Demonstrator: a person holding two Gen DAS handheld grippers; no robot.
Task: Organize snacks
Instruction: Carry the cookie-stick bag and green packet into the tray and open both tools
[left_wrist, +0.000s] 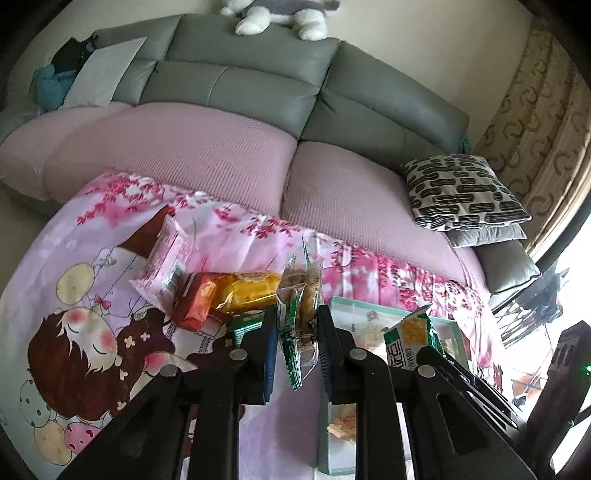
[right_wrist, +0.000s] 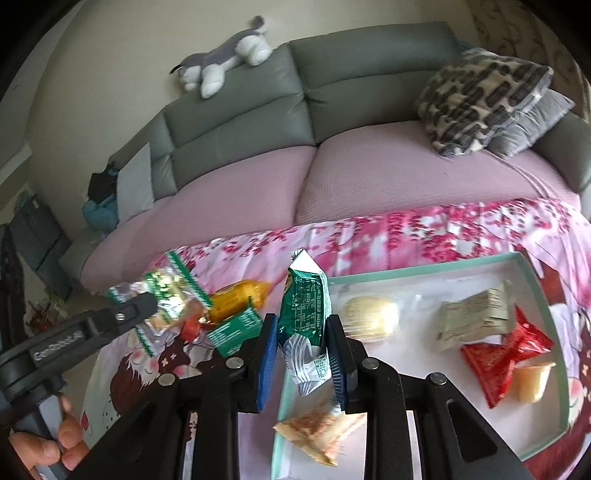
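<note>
My left gripper (left_wrist: 296, 325) is shut on a clear green-edged biscuit packet (left_wrist: 300, 295), held above the pink cartoon cloth; it also shows in the right wrist view (right_wrist: 166, 295). My right gripper (right_wrist: 301, 332) is shut on a green and white snack pack (right_wrist: 304, 314), held over the left edge of the mint-rimmed white tray (right_wrist: 546, 295); this pack shows in the left wrist view (left_wrist: 410, 339). The tray holds a pale round cake (right_wrist: 369, 314), a beige packet (right_wrist: 476, 321), a red packet (right_wrist: 502, 358), a jelly cup (right_wrist: 532, 380) and an orange-striped cracker pack (right_wrist: 317, 432).
On the cloth to the left lie a pink wafer pack (left_wrist: 166, 258), an orange-red pack (left_wrist: 195, 299), a yellow pack (left_wrist: 247, 288) and a green pack (right_wrist: 232, 332). Behind is a grey sofa with a pink cover (left_wrist: 207, 147), a patterned cushion (left_wrist: 461, 192) and a plush toy (right_wrist: 225, 62).
</note>
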